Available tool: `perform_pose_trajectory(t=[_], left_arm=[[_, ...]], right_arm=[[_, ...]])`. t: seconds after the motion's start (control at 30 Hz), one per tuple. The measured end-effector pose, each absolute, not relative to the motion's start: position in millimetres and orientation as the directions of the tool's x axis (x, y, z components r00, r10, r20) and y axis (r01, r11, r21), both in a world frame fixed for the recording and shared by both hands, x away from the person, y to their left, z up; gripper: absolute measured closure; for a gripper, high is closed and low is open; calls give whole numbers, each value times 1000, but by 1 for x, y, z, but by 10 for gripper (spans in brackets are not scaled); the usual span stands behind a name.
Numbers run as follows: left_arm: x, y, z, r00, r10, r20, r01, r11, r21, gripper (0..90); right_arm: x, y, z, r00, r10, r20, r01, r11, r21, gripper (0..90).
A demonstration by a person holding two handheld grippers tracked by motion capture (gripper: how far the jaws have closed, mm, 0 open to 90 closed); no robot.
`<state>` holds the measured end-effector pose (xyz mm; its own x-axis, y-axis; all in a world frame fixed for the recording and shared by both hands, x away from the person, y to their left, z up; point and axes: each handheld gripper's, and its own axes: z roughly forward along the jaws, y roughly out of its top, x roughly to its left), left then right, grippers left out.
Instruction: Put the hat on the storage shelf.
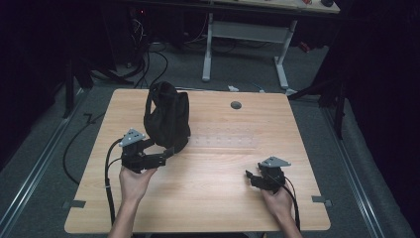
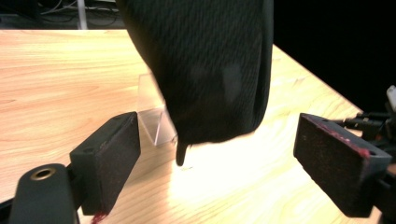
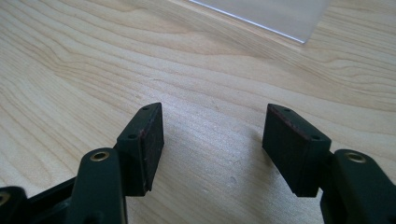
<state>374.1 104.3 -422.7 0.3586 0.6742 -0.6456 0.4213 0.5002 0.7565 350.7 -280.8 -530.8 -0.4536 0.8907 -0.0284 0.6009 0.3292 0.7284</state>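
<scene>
Black bag (image 1: 167, 119) stands upright at the back-left of the wood surface (image 1: 218, 198), w/ a clear plastic tray (image 1: 225, 140) touching its base. Left gripper (image 2: 217, 154) fingers are spread wide just short of it; right gripper (image 3: 212, 140) fingers spread too, holding nothing. Risk imo: soft floppy knit fabric could slump or drag the slick tray if pinched low.

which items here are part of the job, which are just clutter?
In the job:
black bag, just ahead of the open left gripper
clear plastic tray, partly under the bag

Lying about:
grey round cap set in the table
white desk frame behind
floor cables
</scene>
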Motion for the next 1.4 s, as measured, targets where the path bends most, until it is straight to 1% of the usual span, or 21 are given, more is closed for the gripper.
perform_pose_trajectory(t=[0.33,0.5,0.67,0.9,1.4], left_arm=[[368,116,-448,340,683,-646,446,487,751,182],[367,119,-460,330,707,-626,443,469,764,196],[368,121,-482,302,733,-610,458,450,767,200],[368,124,-493,281,736,-616,464,458,758,208],[369,124,-523,221,801,-556,473,411,780,222]], right_arm=[[351,-281,-531,-453,891,-23,604,326,727,386],[351,-281,-531,-454,891,-22,605,326,727,386],[351,-281,-531,-454,891,-22,604,326,727,386],[351,-281,-531,-454,891,-22,604,326,727,386],[351,-282,-531,-455,890,-22,604,327,727,386]])
